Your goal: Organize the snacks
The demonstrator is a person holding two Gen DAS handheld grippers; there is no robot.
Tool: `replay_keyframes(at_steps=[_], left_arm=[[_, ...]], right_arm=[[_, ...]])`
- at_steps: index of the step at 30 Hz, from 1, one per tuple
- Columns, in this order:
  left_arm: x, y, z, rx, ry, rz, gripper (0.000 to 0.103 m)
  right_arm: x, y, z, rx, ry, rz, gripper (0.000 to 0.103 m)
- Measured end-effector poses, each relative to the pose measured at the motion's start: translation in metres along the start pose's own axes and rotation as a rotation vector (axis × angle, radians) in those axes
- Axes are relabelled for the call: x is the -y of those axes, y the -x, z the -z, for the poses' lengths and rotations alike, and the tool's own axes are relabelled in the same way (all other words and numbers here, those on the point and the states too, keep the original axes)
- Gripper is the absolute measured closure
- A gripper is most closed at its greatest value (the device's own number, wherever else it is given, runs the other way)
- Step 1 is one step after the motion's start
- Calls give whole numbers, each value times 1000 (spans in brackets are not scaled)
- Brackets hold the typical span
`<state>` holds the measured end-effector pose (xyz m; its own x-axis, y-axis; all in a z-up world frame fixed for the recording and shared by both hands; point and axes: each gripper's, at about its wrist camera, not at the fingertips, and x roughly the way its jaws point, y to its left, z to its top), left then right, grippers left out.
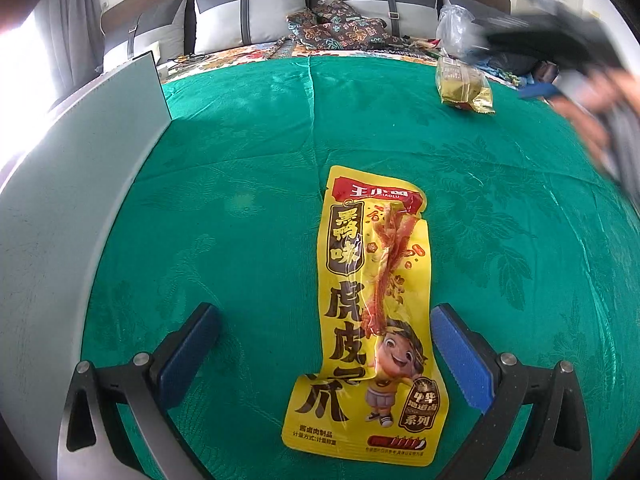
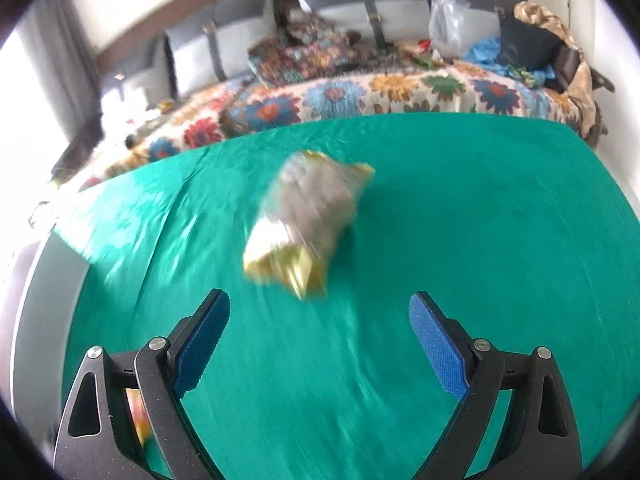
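My left jaws were spread, straddling the long yellow foil packet of braised chicken feet, limp and slick at lower centre on the green counter—best pinched across its narrow middle—while my right jaws gaped empty before the gold crinkly snack bag.

You face a green cloth with a floral bedspread beyond, grey cushions on a brown headboard, and what looks like a bright curtained window at left
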<state>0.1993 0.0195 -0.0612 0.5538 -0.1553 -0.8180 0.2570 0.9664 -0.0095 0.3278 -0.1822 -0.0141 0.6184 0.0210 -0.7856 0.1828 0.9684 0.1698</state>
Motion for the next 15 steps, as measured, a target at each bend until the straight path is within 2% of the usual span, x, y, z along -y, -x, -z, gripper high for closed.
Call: replay_keyframes(at_steps=[4, 6, 7, 8, 9, 10, 13, 15], left_arm=[[0, 0, 0, 0, 1, 0, 0], [-1, 2, 2, 0, 2, 1, 0], [-1, 2, 2, 0, 2, 1, 0], [-1, 2, 2, 0, 2, 1, 0], [-1, 2, 2, 0, 3, 2, 0], [-1, 2, 2, 0, 3, 2, 0], [-1, 1, 1, 0, 3, 2, 0], [-1, 2, 1, 0, 3, 2, 0]], right_arm=[[-31, -57, -38, -110, -109, 47, 9], [-39, -75, -46, -134, -97, 113, 10], [-40, -78, -46, -136, -78, 124, 16], [-39, -81, -47, -141, -48, 128, 29], [-35, -80, -45, -143, -24, 142, 42], [-30, -76, -43, -136, -21, 136, 45], [-6, -55, -28, -119, -20, 92, 47], [8, -30, -11, -123, -14, 7, 47]])
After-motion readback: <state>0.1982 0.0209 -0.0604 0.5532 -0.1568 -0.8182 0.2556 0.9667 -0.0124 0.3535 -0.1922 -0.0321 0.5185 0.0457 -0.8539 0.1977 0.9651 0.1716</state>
